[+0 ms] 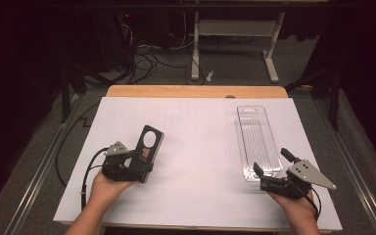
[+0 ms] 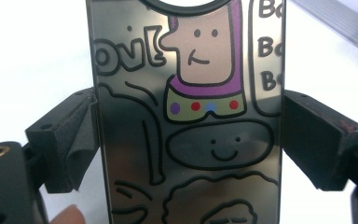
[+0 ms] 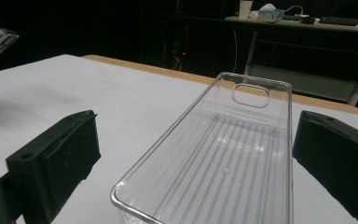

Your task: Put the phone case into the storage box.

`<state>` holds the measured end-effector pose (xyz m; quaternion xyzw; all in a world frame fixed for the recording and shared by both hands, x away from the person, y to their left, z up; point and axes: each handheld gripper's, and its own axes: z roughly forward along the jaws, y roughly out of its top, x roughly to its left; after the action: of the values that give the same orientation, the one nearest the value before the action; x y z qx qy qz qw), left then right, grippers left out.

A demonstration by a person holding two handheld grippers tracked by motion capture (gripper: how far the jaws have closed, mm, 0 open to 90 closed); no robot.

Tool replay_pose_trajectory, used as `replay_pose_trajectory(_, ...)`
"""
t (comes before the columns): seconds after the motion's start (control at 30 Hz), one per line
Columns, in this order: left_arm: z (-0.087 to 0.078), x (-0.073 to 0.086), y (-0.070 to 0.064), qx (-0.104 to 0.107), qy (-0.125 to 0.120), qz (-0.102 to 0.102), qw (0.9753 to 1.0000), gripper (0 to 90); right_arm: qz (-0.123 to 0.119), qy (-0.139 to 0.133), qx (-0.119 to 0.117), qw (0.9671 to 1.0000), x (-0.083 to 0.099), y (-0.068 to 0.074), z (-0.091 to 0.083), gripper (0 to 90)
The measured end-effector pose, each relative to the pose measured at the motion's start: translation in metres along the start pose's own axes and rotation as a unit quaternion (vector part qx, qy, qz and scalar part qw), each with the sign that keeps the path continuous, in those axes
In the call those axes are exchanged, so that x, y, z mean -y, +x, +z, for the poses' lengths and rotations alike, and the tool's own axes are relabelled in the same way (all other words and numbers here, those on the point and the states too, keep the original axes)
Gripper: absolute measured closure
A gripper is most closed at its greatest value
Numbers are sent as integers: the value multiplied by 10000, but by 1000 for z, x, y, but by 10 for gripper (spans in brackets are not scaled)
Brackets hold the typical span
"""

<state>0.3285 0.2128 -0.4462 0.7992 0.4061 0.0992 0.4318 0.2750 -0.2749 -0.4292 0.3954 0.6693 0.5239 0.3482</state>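
**Table, two grippers, phone case and clear tray**

Table: white sheet over a wooden top, the wood showing as a strip along the far edge. Dark floor with cables and the legs of a second desk beyond.

Left gripper: held in the person's left hand at the near left of the sheet. Its jaws are clamped on the two long edges of a phone case, which stands tilted up and away from the hand. In the left gripper view the case runs up the middle between the two black jaws, each jaw pressed against one side. The case face is glossy and dark, printed with cartoon outlines: a face in a purple hood with coloured dots on the collar, a smiling oval below it, and lettering at the edges. A round camera opening sits at the top end. A fingertip shows at the lower left.

Right gripper: held in the right hand at the near right. Its jaws are spread wide and grip nothing; they stand on either side of the near end of the tray, whether touching it cannot be told.

Tray: clear plastic, long and narrow, lying flat on the right half of the sheet, running from the gripper toward the far edge. In the right gripper view the tray has a ribbed floor and a slot handle in the far wall.
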Motion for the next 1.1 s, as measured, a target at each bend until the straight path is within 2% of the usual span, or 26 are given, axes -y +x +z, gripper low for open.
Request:
replay_pose_trajectory(0.13, -3, 0, -2, -45, -202, 76, 9998, 127, -20, 21, -2, 10000, 0, 3, 2, 12)
replay_pose_trajectory(0.23, -6, 0, -4, 29, -441, 153, 9989, 127, -69, 43, -45, 10000, -1, 6, 3, 11)
replay_pose_trajectory(0.37, -6, 0, -6, 95, -634, 243, 9976, 127, -76, 66, -58, 9999, -1, 9, 6, 11)
replay_pose_trajectory(0.47, -5, 0, -7, 186, -699, 287, 9970, 127, -52, 71, -70, 9999, -2, 10, 7, 11)
replay_pose_trajectory(0.63, -2, 0, -11, 251, -759, 580, 9951, 127, -20, 68, -86, 9999, -7, 10, 9, 13)
replay_pose_trajectory(0.8, -2, -2, -13, 336, -833, 632, 9940, 128, -10, 25, -109, 9999, -17, 11, 15, 13)
replay_pose_trajectory(1.0, 0, -2, -16, 317, -752, 769, 9937, 128, 1, -2, -134, 9999, -30, 13, 21, 12)
replay_pose_trajectory(1.1, 1, -2, -16, 363, -748, 771, 9936, 127, -35, -46, -164, 9998, -36, 16, 26, 12)
